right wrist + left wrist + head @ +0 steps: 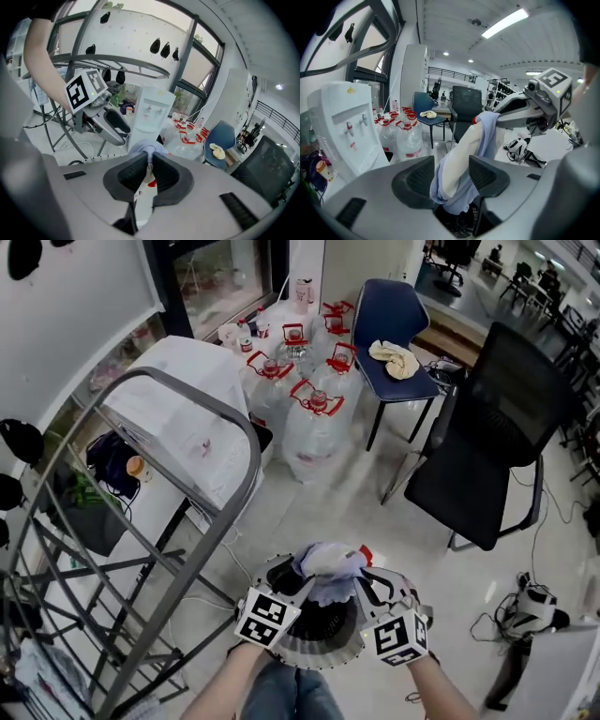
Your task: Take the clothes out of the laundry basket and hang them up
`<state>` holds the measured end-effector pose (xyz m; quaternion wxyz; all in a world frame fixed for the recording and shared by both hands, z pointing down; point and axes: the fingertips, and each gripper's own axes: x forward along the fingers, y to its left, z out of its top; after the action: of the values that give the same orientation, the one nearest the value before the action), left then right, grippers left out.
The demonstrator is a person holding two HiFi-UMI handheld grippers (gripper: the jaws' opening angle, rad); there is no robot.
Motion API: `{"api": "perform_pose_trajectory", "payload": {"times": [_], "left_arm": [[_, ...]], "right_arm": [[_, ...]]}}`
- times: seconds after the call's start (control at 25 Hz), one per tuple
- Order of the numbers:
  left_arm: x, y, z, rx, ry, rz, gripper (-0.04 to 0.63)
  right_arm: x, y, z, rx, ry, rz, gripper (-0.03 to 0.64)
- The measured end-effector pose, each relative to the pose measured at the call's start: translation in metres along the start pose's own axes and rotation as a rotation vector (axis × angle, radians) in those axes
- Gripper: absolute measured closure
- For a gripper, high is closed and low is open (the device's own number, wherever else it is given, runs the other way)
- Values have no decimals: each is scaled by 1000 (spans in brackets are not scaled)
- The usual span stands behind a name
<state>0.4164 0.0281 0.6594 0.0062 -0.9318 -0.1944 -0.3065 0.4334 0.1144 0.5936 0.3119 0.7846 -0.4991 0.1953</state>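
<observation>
The garment (328, 563), a thin piece of pale lavender and white fabric, is held bunched directly above the laundry basket (314, 659), clear of its rim. The left gripper (289, 576) is closed on one fold, and the cloth fills the gap between its pads (415, 176). The right gripper (367, 585) is clamped nearly shut on a second fold just beside it. The kind of garment cannot be told while it is bunched. The fabric is judged light, limp and without shape of its own, so it is expected to sag and drape from any hold, and layers in a bunched pinch may slide out. A hem or seam edge is preferred as the holding place, and the two holds should be set well apart so that the cloth spreads flat. The drying rack (178, 379) stands to the left of the basket, and its curved top tube is the edge to be cleared. The water dispenser (187, 423) and the water bottles (309, 418) stand beyond the basket, and the black office chair (497, 427) stands beyond it to the right. Open floor is available beside the basket on the right, and the air above the basket is unobstructed
</observation>
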Motion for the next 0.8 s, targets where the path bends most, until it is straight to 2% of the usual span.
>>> {"api": "perform_pose_trajectory", "payload": {"times": [0.32,0.48,0.8], "left_arm": [[-25,-28,10,54,15,-54,353],[-18,-38,-3,87,58,-84,353],[6,-50,-22,49,88,-112,360]], "right_arm": [[-66,-24,65,-77,-99,-49,583],[-92,-28,96,-108,-136,-56,583],[-118,-36,133,-129,-185,-81,583]]}}
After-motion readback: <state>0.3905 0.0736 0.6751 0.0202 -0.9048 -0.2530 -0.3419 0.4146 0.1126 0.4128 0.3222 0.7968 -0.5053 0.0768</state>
